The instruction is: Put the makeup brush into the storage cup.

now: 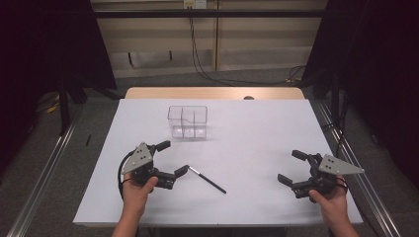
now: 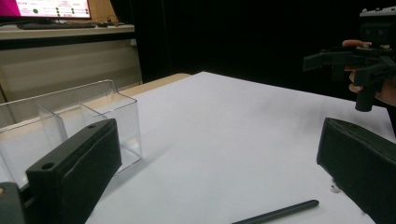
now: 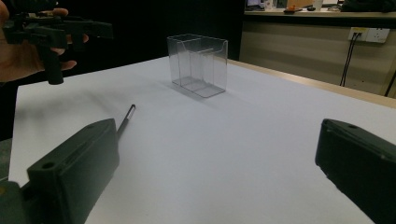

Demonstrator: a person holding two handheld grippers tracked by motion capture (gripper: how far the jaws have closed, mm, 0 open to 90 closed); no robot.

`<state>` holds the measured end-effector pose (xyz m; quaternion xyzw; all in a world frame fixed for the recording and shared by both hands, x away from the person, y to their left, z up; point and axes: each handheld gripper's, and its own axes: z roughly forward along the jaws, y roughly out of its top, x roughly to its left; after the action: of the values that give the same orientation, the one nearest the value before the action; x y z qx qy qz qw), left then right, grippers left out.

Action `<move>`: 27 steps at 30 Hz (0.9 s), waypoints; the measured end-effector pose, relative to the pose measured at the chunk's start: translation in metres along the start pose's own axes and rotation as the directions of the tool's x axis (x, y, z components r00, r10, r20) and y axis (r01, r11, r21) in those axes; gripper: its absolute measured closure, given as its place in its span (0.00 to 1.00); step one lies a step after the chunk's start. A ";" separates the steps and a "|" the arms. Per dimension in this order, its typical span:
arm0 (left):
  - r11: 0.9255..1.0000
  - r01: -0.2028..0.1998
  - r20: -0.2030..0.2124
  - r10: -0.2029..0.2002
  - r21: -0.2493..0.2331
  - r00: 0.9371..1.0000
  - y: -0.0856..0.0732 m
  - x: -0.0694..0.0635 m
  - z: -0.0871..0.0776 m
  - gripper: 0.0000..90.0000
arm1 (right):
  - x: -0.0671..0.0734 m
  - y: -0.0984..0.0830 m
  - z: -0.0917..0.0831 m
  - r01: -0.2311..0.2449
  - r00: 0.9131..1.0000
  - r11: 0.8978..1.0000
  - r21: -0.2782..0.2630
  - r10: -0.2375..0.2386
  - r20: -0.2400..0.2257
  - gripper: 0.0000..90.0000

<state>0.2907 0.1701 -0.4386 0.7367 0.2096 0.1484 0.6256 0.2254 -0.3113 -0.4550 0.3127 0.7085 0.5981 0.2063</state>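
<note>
I hold my left gripper (image 1: 172,159) low over the near left of the white table (image 1: 257,128), jaws spread wide with nothing between them, and my right gripper (image 1: 290,168) sits well apart at the near right, its jaws just as wide and empty. The black pen (image 1: 207,179) lies flat on the white surface between the two grippers, much nearer my left one: its silver-tipped end is just beside my left gripper's lower jaw, though I cannot tell whether they touch, and the shaft runs slantwise toward my side and to the right. In the left gripper view the pen (image 2: 280,213) shows low between my jaws, and my right hand (image 2: 373,88) and its gripper hang farther off at the upper right. Nothing stands between either gripper and the pen. Farther back, near the middle of the table, stands a clear plastic box (image 1: 188,122), upright, split by clear walls into compartments that look empty; in the right gripper view the box (image 3: 198,65) sits beyond the pen (image 3: 125,122). The far edge of the table shows a strip of bare wood (image 1: 212,93). Around it are grey floor, dark curtains on both sides, and black cables (image 1: 197,59) hanging down a pale back wall.
</note>
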 end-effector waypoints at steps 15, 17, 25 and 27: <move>0.997 -0.014 0.036 0.011 0.073 0.999 0.000 -0.004 0.020 0.00 | 0.000 0.000 0.002 0.002 1.000 1.000 0.005 -0.002 -0.003 0.00; 0.997 -0.022 0.039 0.019 0.073 0.999 0.000 -0.004 0.022 0.00 | 0.000 0.000 0.002 0.003 1.000 1.000 0.004 -0.003 -0.004 0.00; 0.996 -0.034 0.055 0.029 0.078 0.998 0.001 -0.007 0.029 0.00 | 0.001 0.000 0.002 0.006 1.000 1.000 0.004 -0.006 -0.009 0.00; 0.996 -0.034 0.058 0.030 0.079 0.998 0.001 -0.007 0.030 0.00 | 0.001 0.000 0.002 0.006 1.000 1.000 0.005 -0.006 -0.007 0.00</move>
<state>0.2995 0.1406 -0.4421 0.7682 0.1858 0.1288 0.5990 0.2261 -0.3091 -0.4553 0.3090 0.7117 0.5968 0.2047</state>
